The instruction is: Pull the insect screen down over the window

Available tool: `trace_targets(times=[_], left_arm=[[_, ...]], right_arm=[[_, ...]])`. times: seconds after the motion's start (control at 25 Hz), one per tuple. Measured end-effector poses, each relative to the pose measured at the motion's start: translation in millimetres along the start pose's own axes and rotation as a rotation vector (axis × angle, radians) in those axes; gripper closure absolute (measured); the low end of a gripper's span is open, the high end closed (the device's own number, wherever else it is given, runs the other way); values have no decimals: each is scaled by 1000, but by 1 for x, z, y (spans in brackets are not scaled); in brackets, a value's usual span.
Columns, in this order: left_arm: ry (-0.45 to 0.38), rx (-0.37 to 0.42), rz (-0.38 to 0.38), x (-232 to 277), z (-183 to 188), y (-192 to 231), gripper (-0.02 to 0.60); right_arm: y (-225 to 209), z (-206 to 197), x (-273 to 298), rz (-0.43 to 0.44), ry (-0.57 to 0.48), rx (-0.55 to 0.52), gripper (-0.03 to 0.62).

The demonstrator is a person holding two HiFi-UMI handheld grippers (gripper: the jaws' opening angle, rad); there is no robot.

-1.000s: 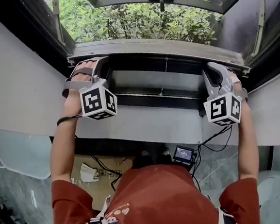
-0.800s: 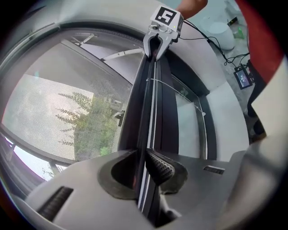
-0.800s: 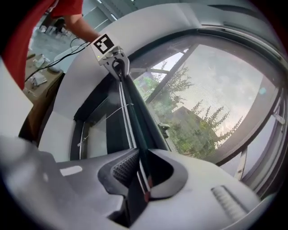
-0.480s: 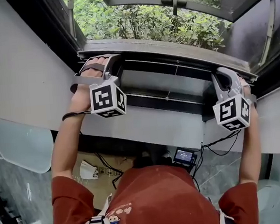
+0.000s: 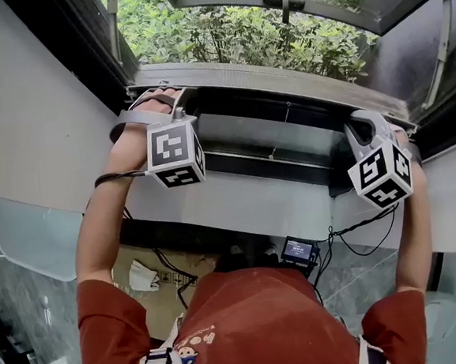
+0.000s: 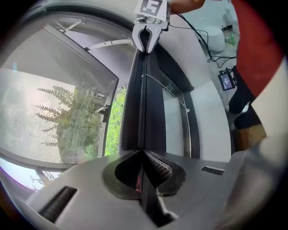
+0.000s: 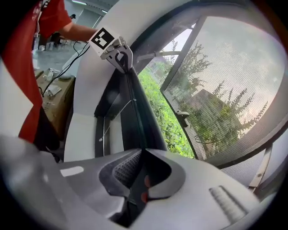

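**Where the insect screen bar (image 5: 269, 106) crosses the window, the left tongs (image 6: 143, 152) and right tongs (image 7: 142, 151) pinch its two ends**

As it runs dark and narrow across the window opening, the insect screen bar lies just inside the grey frame edge (image 5: 283, 81), with green bushes (image 5: 239, 33) beyond it. Whether any mesh trails from the bar cannot be made out.

At the bar's left end the left tongs have just been closing. Their ribbed pads press on the bar's thin fin with almost no gap between them. At the bar's right end the right tongs have likewise just been closing and clamp the same fin. Each gripper view looks straight along the bar to the other tongs at its far end.

On the room side of the bar comes a pale panel (image 5: 248, 136) crossed by a thin cord (image 5: 287, 132). After it come a second dark rail (image 5: 267, 170) parallel to the bar and a white wall (image 5: 33, 131). On the outer side of the bar the open sash (image 7: 225, 90) leans away from the frame, and its pane looks finely meshed.

Below the bar the person's red shirt (image 5: 264, 325) fills the lower middle of the head view, with both arms reaching up to the bar's ends. Lower still, near the floor (image 5: 15, 291) of grey marbled stone, sits a cardboard box (image 5: 163, 306). Beside it is a small lit device (image 5: 299, 250) with black cables (image 5: 351, 226) looping from it. Well to the left of the bar's left end and lower down, a pale rounded shape (image 5: 35, 245) shows against the floor.
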State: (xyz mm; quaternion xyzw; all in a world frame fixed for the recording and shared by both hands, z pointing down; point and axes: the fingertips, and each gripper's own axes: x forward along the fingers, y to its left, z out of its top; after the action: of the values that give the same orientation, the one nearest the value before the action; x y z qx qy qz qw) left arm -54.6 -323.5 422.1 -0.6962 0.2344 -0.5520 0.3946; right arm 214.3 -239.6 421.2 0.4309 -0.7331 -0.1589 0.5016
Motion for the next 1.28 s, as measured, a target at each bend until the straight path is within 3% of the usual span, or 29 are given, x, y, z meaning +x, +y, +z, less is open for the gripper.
trace_targets(times=[0.16,0.32,0.84,0.96,1.16,1.28], left_arm=[[0,17,-30,1,0,0,576],[-16,-26,-22,1,-3,1,578],[-43,-7,73,-1,-1,4,573],[-53,-11,101,-2,-1,7,550],[-74,-36,82,-6,2,4,486],[-87,-53,99,-8,3,5,479]], right_arm=[[0,0,3,-33,0,-31,556],[-3,4,5,-59,-42,8,543],[-6,5,-3,-112,-161,52,526],[-4,6,-4,-91,-173,71,495],[-4,8,-5,-88,-196,94,491],[-5,8,-6,-100,-208,102,488]])
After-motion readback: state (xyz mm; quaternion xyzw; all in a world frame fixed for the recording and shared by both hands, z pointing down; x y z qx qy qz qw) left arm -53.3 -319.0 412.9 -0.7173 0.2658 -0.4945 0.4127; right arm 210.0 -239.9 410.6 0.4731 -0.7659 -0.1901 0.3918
